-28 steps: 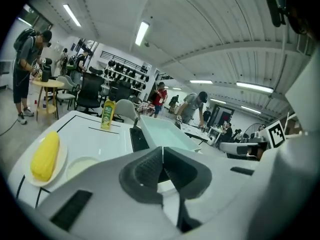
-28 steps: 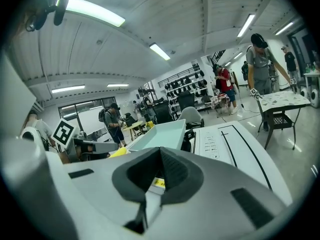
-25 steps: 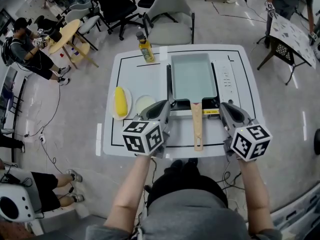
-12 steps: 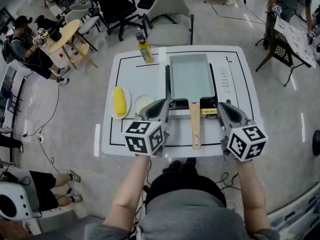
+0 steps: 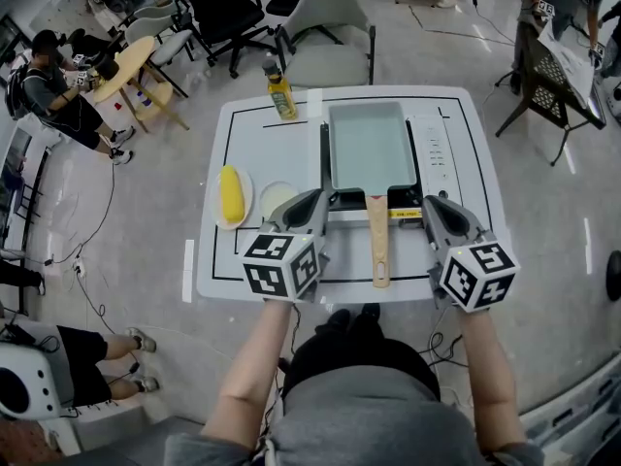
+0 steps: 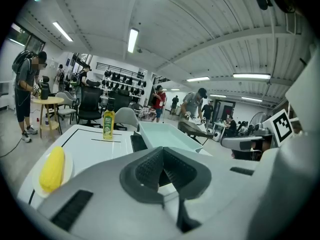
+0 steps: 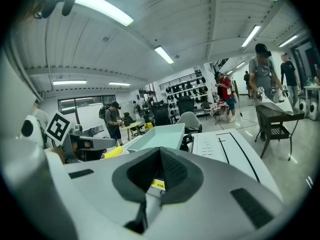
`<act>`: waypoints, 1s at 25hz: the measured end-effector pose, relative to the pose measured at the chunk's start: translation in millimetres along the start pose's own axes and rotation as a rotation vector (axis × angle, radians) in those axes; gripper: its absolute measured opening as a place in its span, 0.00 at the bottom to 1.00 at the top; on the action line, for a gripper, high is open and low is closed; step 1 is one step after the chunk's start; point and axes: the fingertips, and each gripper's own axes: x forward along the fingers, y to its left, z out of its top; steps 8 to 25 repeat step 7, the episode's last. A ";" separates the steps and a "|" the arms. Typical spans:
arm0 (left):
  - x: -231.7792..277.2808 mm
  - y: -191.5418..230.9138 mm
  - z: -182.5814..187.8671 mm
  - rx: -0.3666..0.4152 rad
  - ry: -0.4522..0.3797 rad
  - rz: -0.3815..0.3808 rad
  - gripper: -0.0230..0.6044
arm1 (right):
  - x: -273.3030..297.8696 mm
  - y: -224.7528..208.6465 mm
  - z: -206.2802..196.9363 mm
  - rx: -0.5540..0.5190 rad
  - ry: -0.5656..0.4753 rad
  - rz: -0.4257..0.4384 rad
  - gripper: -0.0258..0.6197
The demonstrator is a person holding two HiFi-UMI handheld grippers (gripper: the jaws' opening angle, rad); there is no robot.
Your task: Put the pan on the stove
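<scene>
The left gripper [image 5: 314, 200] and the right gripper [image 5: 430, 205] hover over the near part of the white tabletop [image 5: 262, 144]. On each, the fingers are pressed together and hold nothing. The left gripper view shows its ribbed dark fingers [image 6: 147, 170] meeting tip to tip; the right gripper view shows the same of its fingers [image 7: 172, 171].

The pale blue-green rectangular pan [image 5: 374, 146] sits on the black-and-white stove [image 5: 439, 158], just ahead of both pairs of fingers and between them. Its wooden handle [image 5: 378, 246] runs back toward the person through the gap between the two grippers, touching neither.

A yellow corn cob [image 5: 230, 194] lies on a white plate [image 5: 248, 200] to the left of the left fingers. A small round white dish [image 5: 278, 200] lies between the plate and those fingers, close beside them. A bottle of yellow liquid with a green label [image 5: 281, 95] stands upright well ahead of the left fingers, at the far edge of the tabletop.
</scene>
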 end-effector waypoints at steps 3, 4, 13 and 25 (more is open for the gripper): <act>-2.4 -1.2 0.2 -0.001 -0.003 0.002 0.05 | -2.2 0.9 -1.1 -0.003 -0.001 -0.001 0.04; -2.9 -1.3 1.1 0.000 -0.004 0.003 0.05 | -2.3 1.2 -0.6 -0.004 -0.001 -0.001 0.04; -3.1 -0.5 4.7 0.000 -0.005 0.008 0.05 | -0.7 2.0 2.5 -0.004 -0.002 0.004 0.04; -3.1 -0.5 4.7 0.000 -0.005 0.008 0.05 | -0.7 2.0 2.5 -0.004 -0.002 0.004 0.04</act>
